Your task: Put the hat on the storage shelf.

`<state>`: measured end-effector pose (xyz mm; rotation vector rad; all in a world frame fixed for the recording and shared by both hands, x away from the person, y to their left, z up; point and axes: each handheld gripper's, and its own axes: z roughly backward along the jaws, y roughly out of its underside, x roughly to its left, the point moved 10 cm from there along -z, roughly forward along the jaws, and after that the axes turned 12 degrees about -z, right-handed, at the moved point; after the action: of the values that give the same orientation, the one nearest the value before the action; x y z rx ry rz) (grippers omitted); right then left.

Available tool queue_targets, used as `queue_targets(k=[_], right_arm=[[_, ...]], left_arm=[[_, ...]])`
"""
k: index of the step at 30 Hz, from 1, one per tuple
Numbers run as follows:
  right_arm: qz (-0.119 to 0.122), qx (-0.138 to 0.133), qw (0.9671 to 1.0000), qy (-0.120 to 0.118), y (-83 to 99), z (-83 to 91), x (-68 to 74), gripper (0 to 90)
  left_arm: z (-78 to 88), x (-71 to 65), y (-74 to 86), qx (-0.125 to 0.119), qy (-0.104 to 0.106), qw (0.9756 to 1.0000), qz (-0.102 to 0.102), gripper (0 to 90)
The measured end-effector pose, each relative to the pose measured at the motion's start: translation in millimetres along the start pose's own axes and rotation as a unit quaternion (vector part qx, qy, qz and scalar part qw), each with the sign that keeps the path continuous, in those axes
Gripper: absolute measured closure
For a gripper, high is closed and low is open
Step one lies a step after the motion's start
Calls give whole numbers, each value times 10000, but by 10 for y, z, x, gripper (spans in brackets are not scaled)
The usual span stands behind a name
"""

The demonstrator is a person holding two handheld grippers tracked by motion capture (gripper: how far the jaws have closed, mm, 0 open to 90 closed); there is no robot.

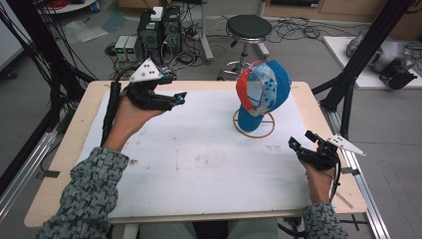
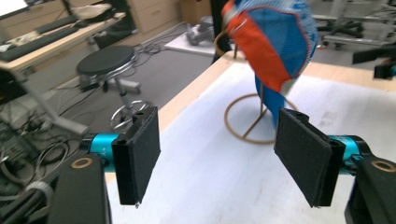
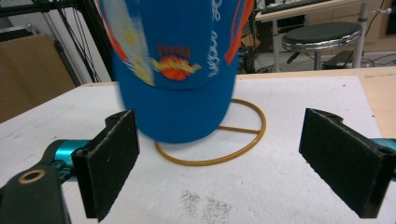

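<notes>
Blue and orange, the cap (image 1: 263, 89) hangs on a wire stand (image 1: 255, 130) toward the far right of the white-covered table (image 1: 199, 159). Both tongs gape wide with nothing between their pads. The left tongs (image 1: 179, 97) hover over the table's far left, well apart from the cap; the right tongs (image 1: 298, 144) sit near the stand's ring, aimed at the cap.

A pale wooden table (image 1: 59, 164) carries a white sheet (image 1: 199, 164) (faintly smudged near its middle). Beyond it, at twelve o'clock, a black round stool (image 1: 249, 27) stands on grey floor (image 1: 298, 59). Computer towers (image 1: 159, 30) and tangled cables (image 1: 293, 27) sit at eleven o'clock; black frame struts (image 1: 368, 50) rise at two o'clock.
</notes>
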<state>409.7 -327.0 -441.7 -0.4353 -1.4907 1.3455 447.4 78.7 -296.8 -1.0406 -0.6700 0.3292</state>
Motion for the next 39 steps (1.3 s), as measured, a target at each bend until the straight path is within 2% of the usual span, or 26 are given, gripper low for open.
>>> queue_targets(k=[5, 9, 12, 19, 26, 33, 39], right_arm=[[16, -14, 10000, -4, 0, 5, 11, 115], [13, -17, 10000, -5, 3, 1, 18, 115], [8, -11, 10000, -10, 5, -1, 26, 114], [30, 18, 10000, -22, 17, -24, 57, 115], [63, 31, 10000, -27, 25, -40, 75, 114], [81, 56, 10000, -8, 37, -36, 88, 115], [92, 77, 9999, -2, 46, -40, 93, 115]], left_arm=[[234, -40, 298, -96, -345, 9993, 106, 311], [388, -47, 467, -189, -556, 9979, 260, 310], [499, -46, 602, -276, -710, 9962, 426, 309], [675, -34, 863, -352, -979, 9925, 637, 291], [733, -56, 1059, -409, -1110, 9895, 828, 288], [763, -68, 1163, -373, -1208, 9883, 852, 280], [780, -72, 1216, -369, -1211, 9880, 885, 279]])
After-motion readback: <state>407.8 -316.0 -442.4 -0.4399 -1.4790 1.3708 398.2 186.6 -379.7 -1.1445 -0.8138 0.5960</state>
